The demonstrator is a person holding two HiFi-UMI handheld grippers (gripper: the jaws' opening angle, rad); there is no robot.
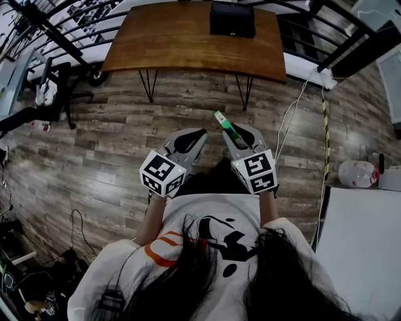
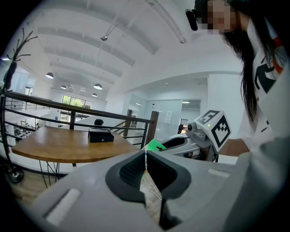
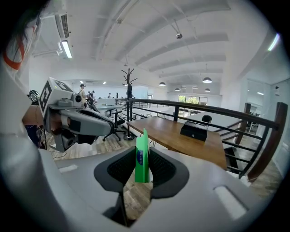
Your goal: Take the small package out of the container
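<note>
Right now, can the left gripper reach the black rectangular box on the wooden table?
Probably not: the left gripper is held close in, while the black box sits far across the floor.

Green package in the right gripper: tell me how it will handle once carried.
The green package looks thin and flat, so it is probably light. It stands straight above the jaws of the right gripper without drooping, suggesting some stiffness. Held only by its lower part, it may pivot or slip if swung.
</note>
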